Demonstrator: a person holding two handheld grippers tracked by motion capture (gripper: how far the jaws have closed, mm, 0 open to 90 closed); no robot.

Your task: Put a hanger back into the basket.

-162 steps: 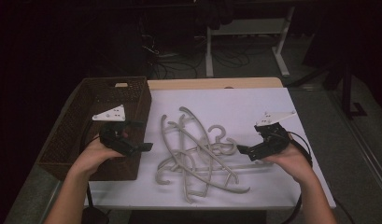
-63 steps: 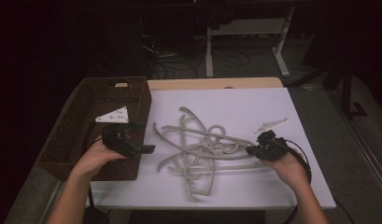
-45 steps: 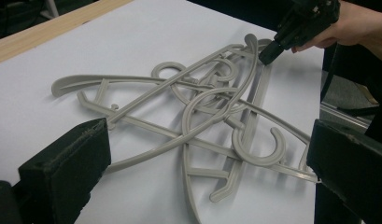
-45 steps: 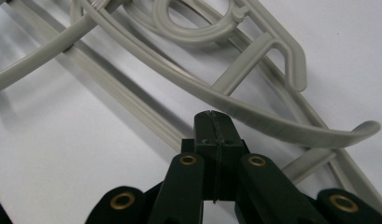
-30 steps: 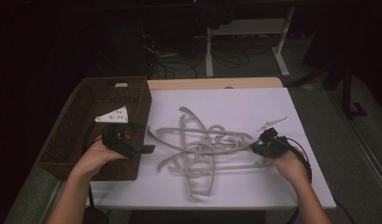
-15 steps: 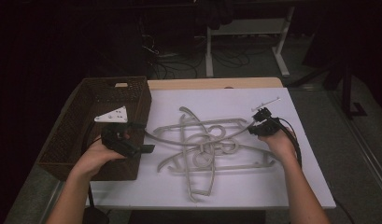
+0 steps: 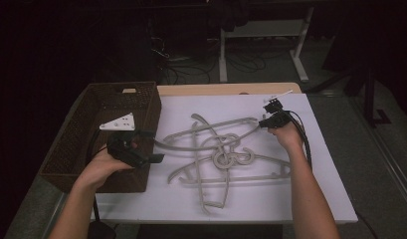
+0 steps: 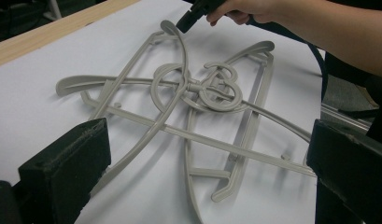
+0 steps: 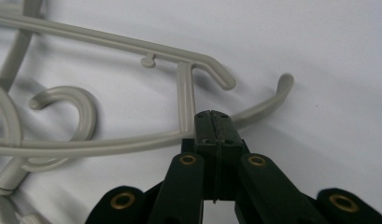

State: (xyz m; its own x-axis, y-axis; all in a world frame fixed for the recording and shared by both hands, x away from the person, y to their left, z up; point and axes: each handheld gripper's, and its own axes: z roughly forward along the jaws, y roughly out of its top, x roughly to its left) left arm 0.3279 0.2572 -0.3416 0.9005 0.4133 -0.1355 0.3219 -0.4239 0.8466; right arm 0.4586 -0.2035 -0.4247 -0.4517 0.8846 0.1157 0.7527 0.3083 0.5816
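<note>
Hangers: all in a tangled heap on white tabletop, none in basket yet.
Right gripper: jaws fully together, nothing between, tip at a hanger arm.
Left gripper: jaws wide apart, empty, beside basket.
Progress: probably at the beginning; sorting not done.

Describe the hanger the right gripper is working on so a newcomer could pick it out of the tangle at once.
On the white table cover, right of the brown woven basket, lies a tangle of grey plastic hangers. The one meant is the hanger whose arm end reaches farthest toward the far right of the pile. Unlike its neighbours, its end sits right at the shut tips of the right gripper.
</note>
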